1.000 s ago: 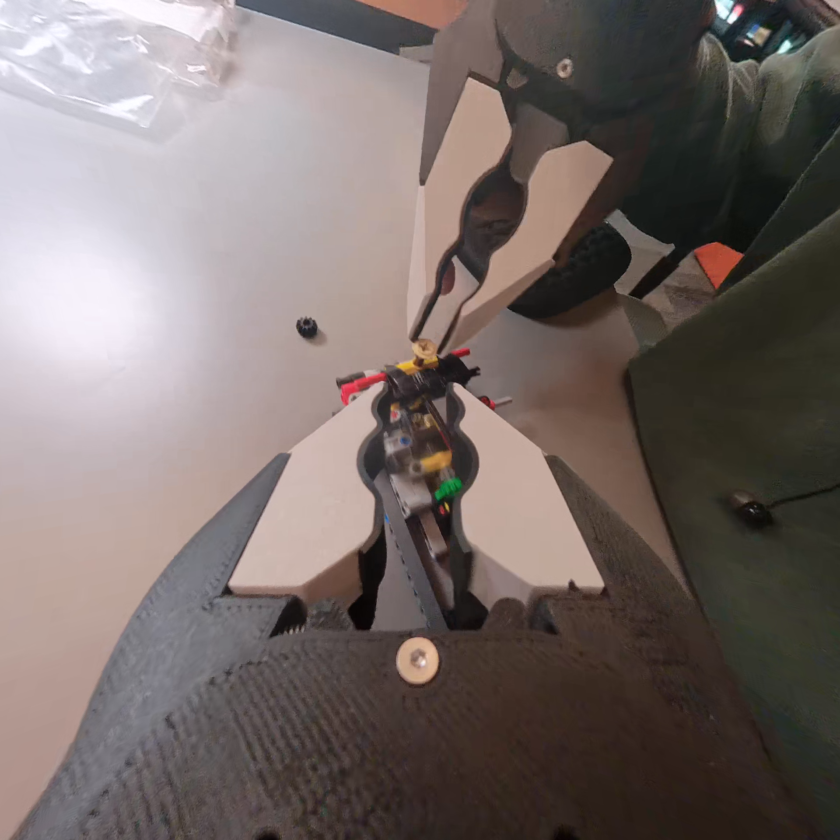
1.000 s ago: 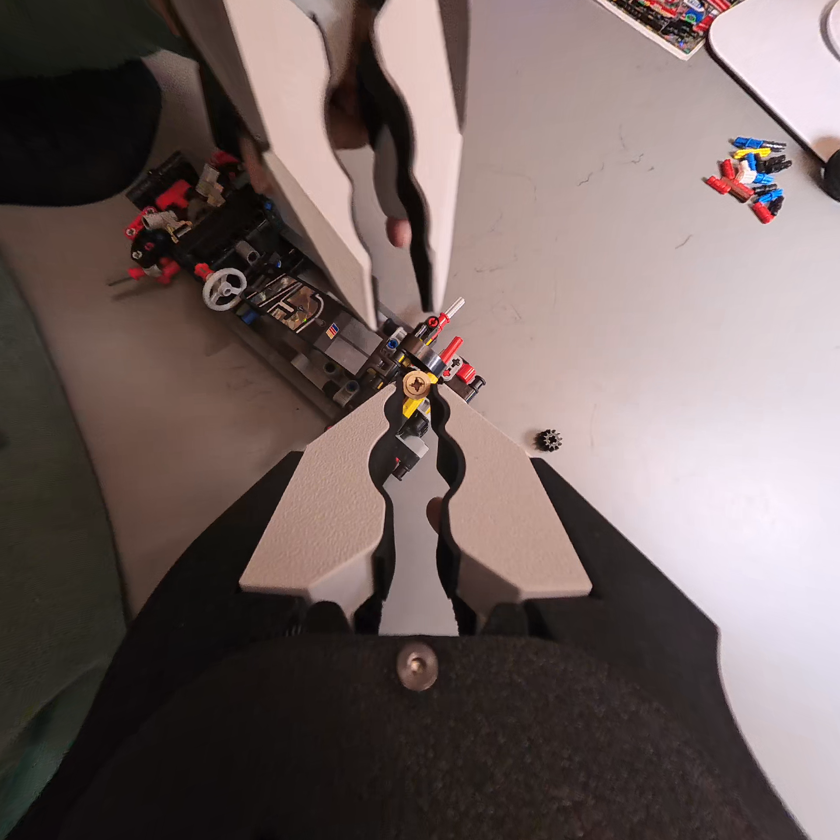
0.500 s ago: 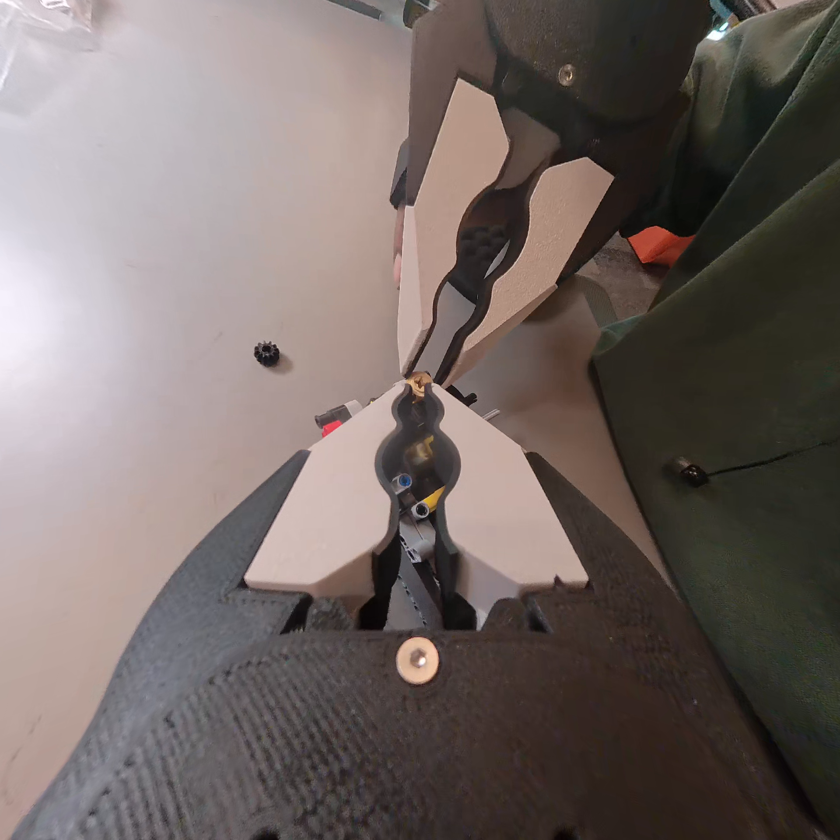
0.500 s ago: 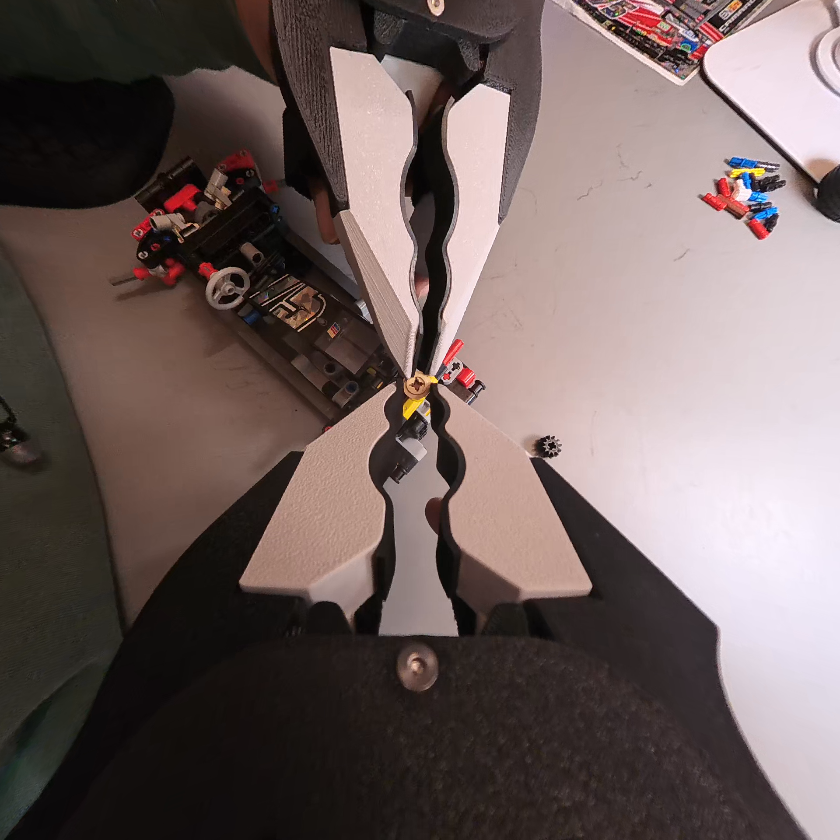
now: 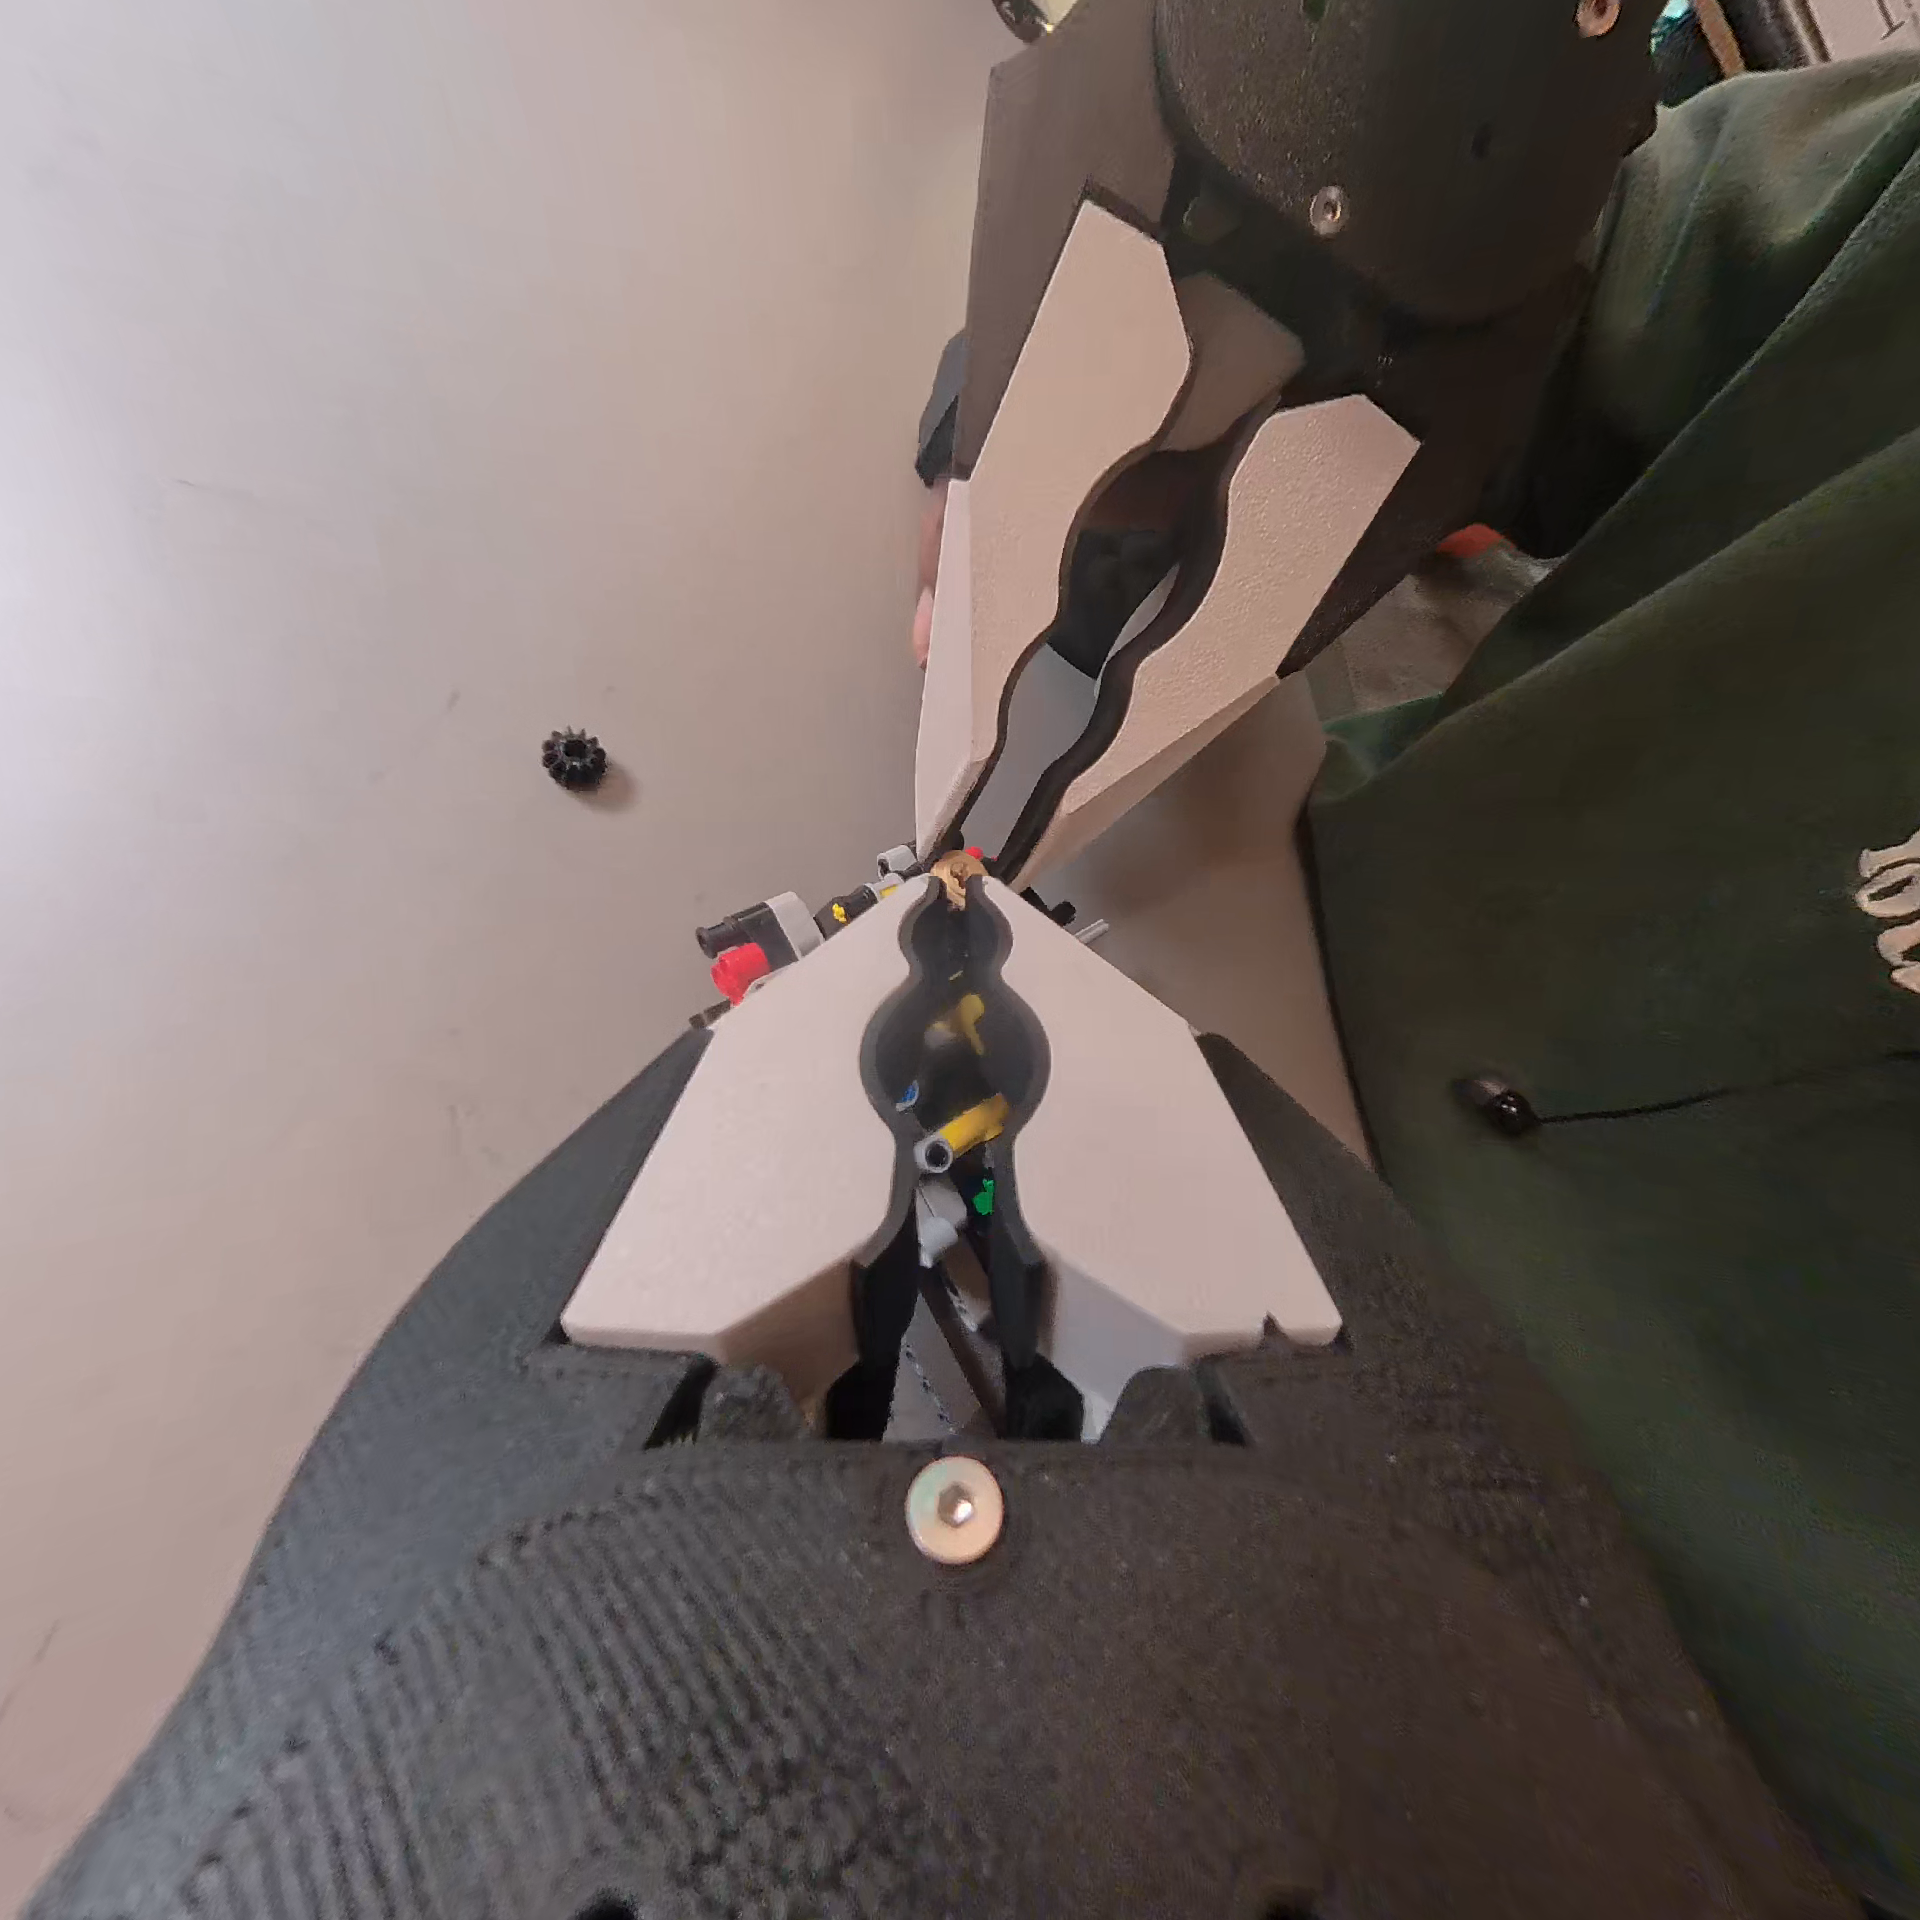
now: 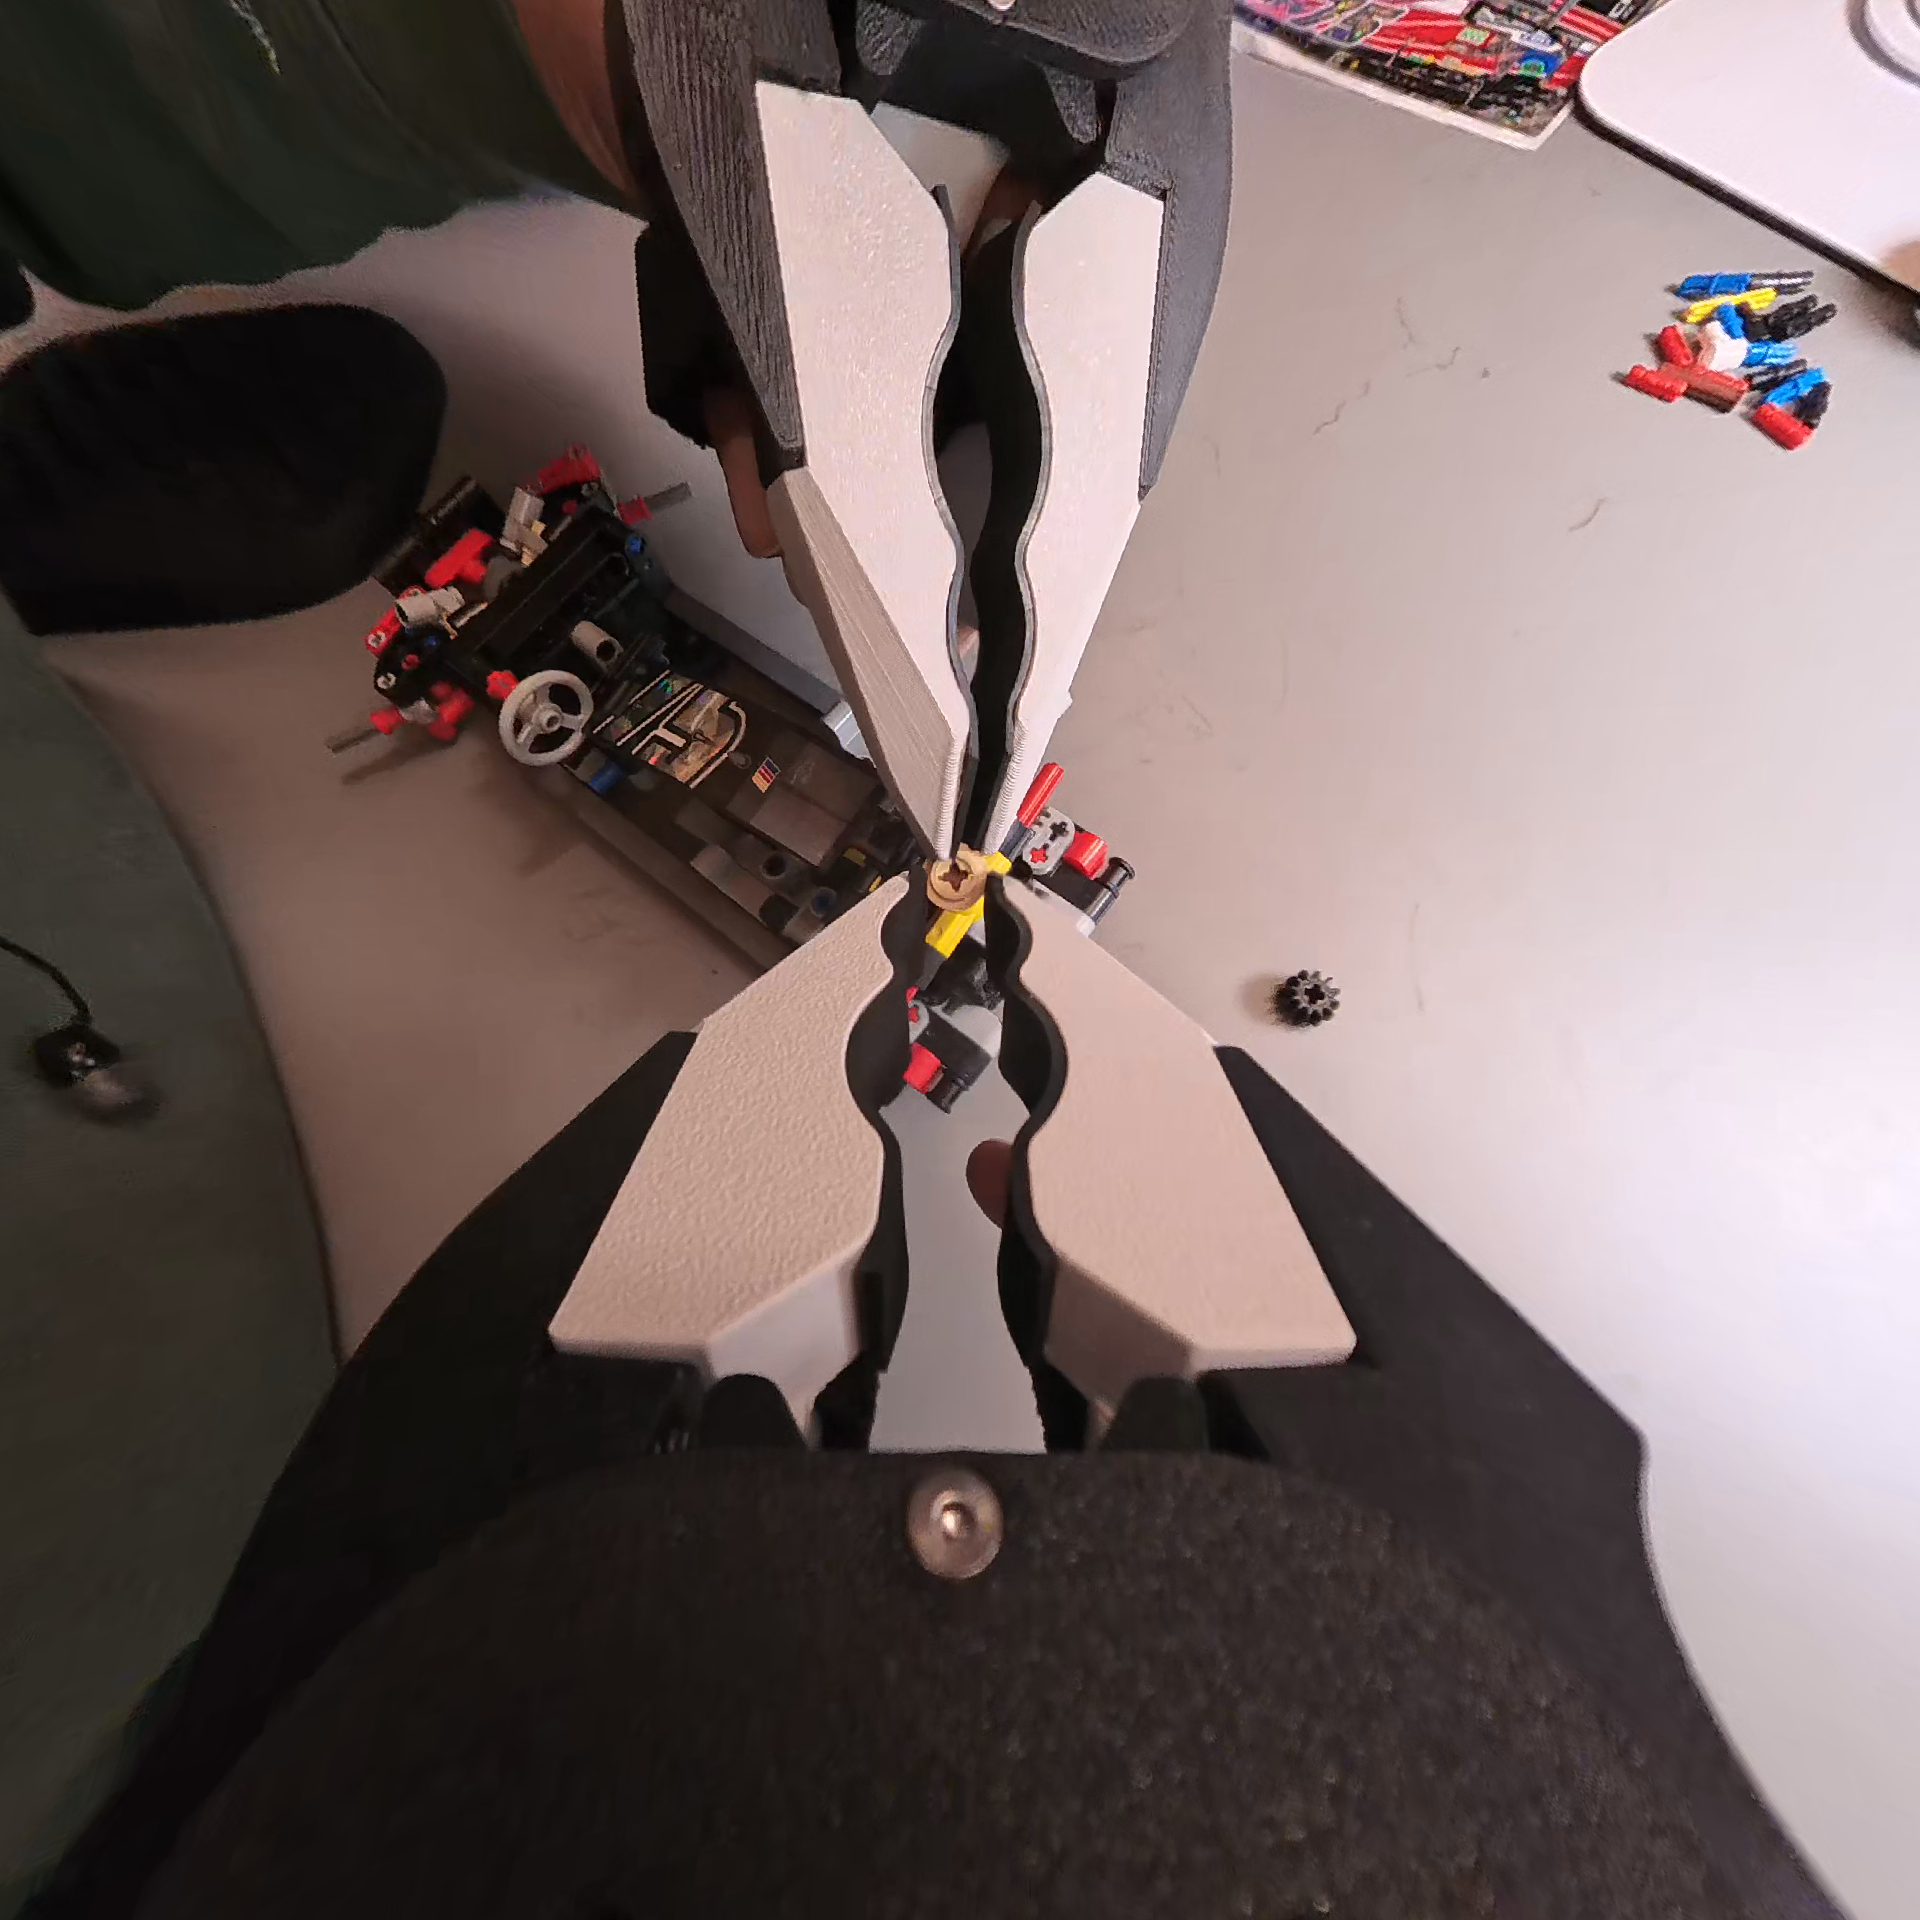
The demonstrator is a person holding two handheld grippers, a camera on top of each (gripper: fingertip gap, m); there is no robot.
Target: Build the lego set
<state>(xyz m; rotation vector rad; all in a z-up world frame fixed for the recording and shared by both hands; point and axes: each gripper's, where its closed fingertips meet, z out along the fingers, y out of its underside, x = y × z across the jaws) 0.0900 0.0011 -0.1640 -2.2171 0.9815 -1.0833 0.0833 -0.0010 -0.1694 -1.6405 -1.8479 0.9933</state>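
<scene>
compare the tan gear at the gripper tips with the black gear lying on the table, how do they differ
The tan gear sits on the chassis's yellow axle, pinched where both grippers' tips meet; the black gear lies loose and flat on the table, untouched. Tan against black. Both are small with a cross-shaped hole.

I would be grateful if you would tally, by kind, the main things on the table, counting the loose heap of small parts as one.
Grippers: 2, left gripper and right gripper
Car chassis: 1
Tan gear between the tips: 1
Black gear lying loose: 1
Heap of small parts: 1
Printed booklet: 1
Total: 7
</scene>
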